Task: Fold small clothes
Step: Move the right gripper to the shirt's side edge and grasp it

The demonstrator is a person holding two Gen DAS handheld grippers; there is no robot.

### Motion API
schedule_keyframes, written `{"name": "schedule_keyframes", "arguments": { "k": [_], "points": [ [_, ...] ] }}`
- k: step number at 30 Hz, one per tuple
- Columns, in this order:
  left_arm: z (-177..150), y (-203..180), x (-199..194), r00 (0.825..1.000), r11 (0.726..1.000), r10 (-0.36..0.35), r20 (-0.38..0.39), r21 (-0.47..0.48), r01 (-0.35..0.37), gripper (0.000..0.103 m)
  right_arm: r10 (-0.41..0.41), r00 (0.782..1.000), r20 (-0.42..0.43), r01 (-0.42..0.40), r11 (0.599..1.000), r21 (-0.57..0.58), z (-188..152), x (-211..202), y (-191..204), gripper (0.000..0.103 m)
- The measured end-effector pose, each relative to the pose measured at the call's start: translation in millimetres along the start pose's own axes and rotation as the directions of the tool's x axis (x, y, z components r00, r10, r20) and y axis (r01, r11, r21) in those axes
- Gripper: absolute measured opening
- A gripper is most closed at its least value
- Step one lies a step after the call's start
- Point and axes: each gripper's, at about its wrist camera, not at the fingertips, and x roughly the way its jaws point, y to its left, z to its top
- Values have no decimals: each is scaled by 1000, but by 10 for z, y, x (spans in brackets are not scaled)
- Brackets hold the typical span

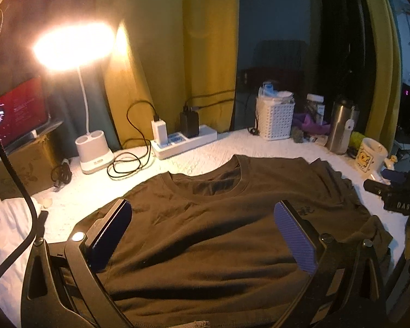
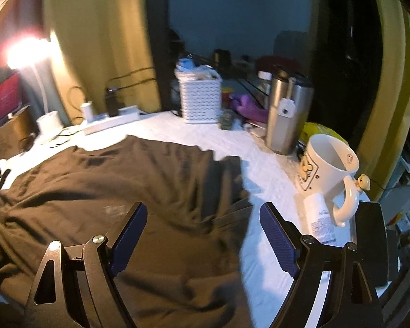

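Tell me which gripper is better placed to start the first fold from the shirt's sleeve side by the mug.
Right. The right gripper hangs open over the dark T-shirt edge beside the mug; the left gripper sits mid-chest.

Both wrist views over shirt (image 1: 205, 232)

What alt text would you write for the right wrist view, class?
Open tongs hover above the right side of a dark T-shirt spread flat on a white cloth. A cream mug, steel tumbler and white basket stand behind.
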Motion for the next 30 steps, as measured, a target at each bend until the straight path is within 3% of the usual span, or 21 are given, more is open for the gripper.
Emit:
{"name": "schedule_keyframes", "arguments": {
  "k": [10,13,18,20,27,30],
  "points": [
    [84,31,621,992,999,14,-124,-44,-19,102,31,996,-78,-33,999,-29,276,730,-229,85],
    [106,84,800,987,997,17,-159,-66,-28,102,35,994,-103,-41,998,-49,398,996,-271,76],
    [136,160,1011,980,995,31,-197,-89,-49,102,22,987,-157,-34,997,-73,534,1428,-371,73],
    [142,191,1082,977,994,39,-210,-93,-60,102,13,984,-179,-29,996,-87,553,1552,-379,67],
    [156,287,1261,969,990,52,-241,-111,-81,102,-2,980,-201,-24,992,-125,547,1808,-357,65],
    [148,306,1302,967,991,50,-249,-112,-80,102,31,980,-198,-55,992,-113,559,1828,-357,42]
  ]
}}
